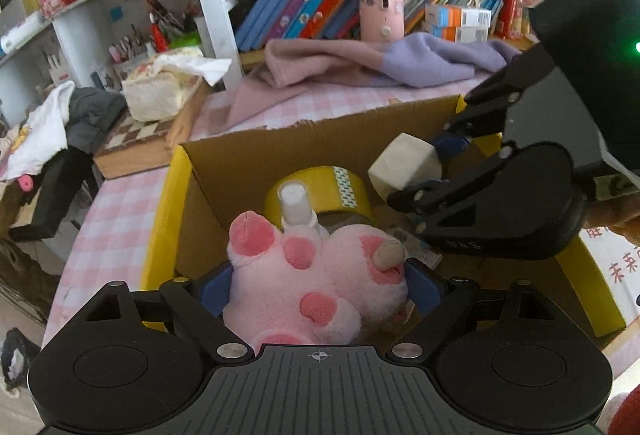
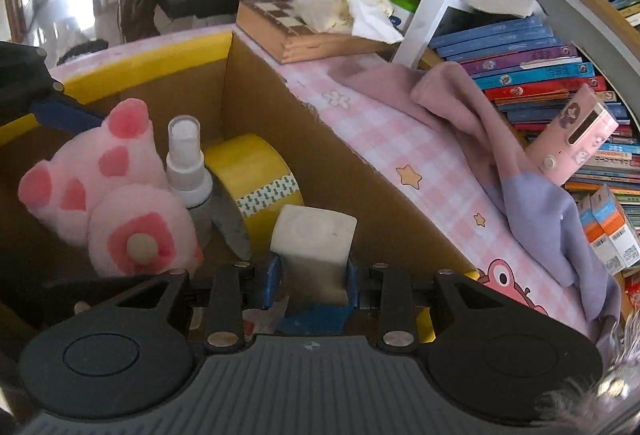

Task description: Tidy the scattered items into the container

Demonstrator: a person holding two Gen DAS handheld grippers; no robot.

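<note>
Left hand-held gripper (image 1: 318,285) clamped on pink plush toy (image 1: 316,275), blue pads pressing both sides, toy over cardboard box (image 1: 240,155) interior; right hand-held gripper (image 2: 312,285) gripping white faceted block (image 2: 314,239), held inside box; yellow tape roll (image 2: 256,175) standing on edge on box floor; clear spray bottle (image 2: 186,163) upright between plush and tape; box on pink checked worktop (image 2: 380,139); purple-pink cloth (image 2: 500,139) beside box.

Pink plush (image 1: 316,287), white block (image 2: 314,235), spray bottle (image 2: 188,171), yellow tape (image 2: 256,179) inside cardboard box (image 1: 240,155).
</note>
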